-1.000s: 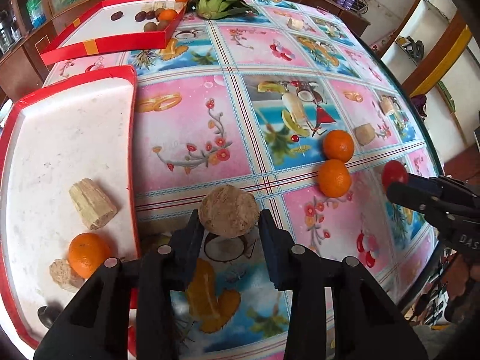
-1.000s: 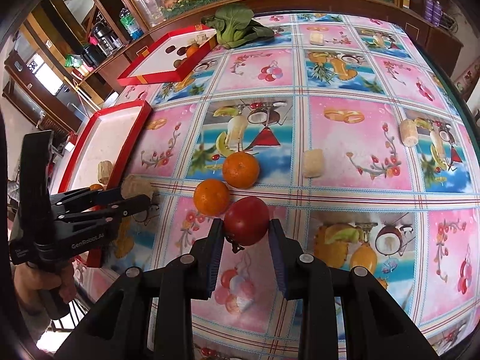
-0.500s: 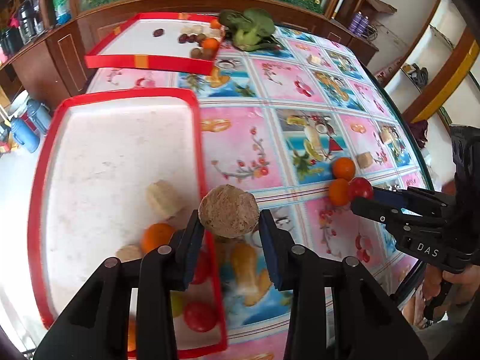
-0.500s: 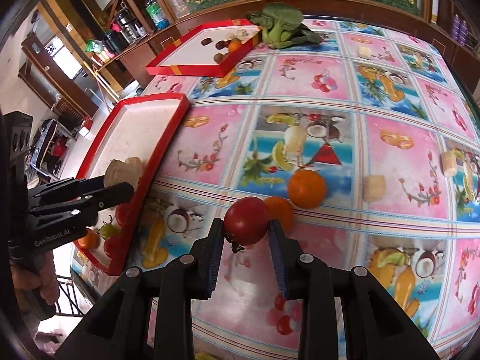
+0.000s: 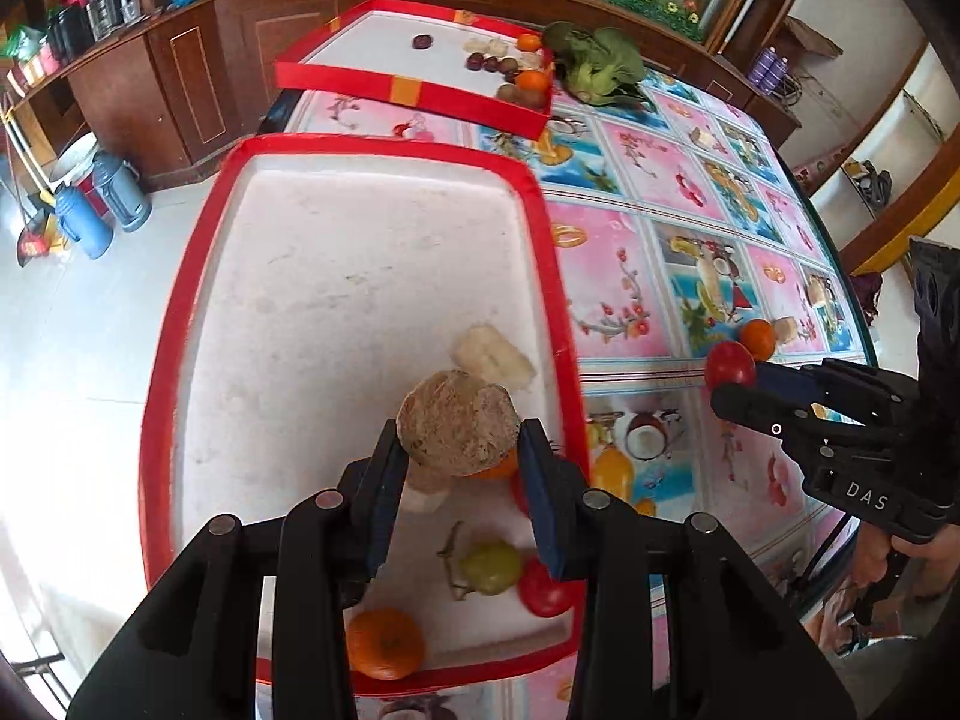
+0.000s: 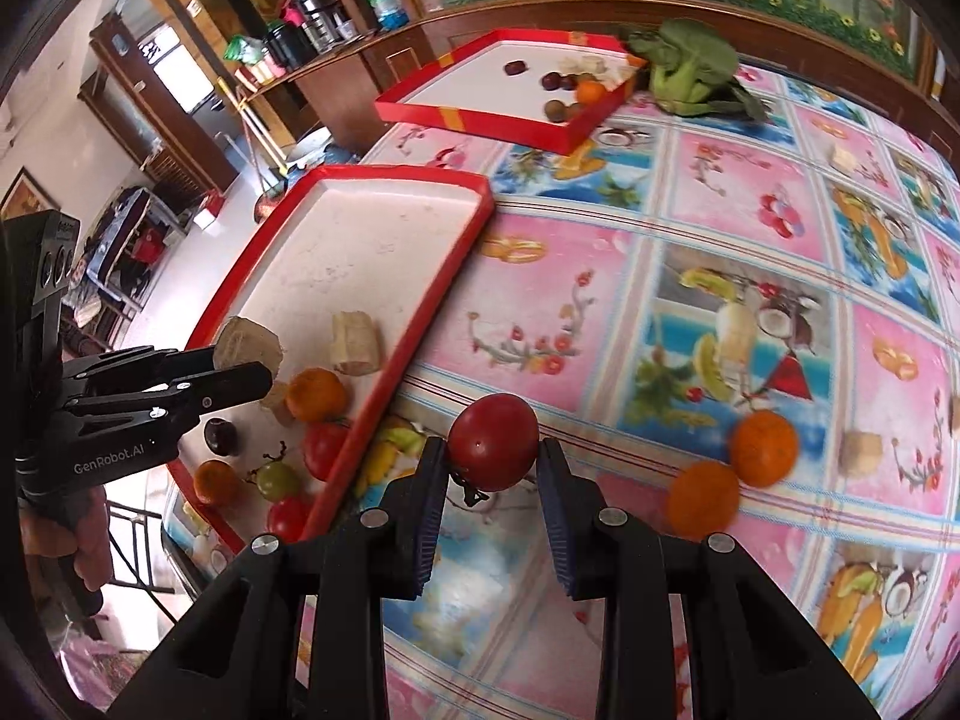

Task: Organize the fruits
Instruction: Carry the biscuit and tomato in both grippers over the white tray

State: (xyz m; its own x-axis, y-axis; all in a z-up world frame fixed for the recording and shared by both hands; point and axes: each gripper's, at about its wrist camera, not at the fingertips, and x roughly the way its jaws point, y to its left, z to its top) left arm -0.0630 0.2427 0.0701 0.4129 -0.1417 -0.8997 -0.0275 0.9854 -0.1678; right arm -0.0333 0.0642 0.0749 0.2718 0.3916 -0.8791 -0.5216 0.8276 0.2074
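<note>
My left gripper [image 5: 459,450] is shut on a brown rough chunk [image 5: 457,423] and holds it above the near end of the red-rimmed white tray [image 5: 336,276]. In that tray lie a pale chunk [image 5: 493,357], oranges [image 5: 384,642], a green fruit [image 5: 491,567] and a red tomato [image 5: 543,591]. My right gripper [image 6: 491,468] is shut on a red tomato [image 6: 492,441] above the tablecloth, just right of the tray's rim [image 6: 420,324]. Two oranges [image 6: 765,447] lie on the cloth to its right.
A second red tray [image 5: 414,69] with small fruits stands at the far end, with leafy greens [image 5: 600,63] beside it. Pale chunks [image 6: 861,453] lie loose on the patterned cloth. The table edge and floor lie left of the near tray.
Both grippers have moved left with their loads. The left one has gone from above the cloth to above the tray. The right one has left the two oranges behind.
</note>
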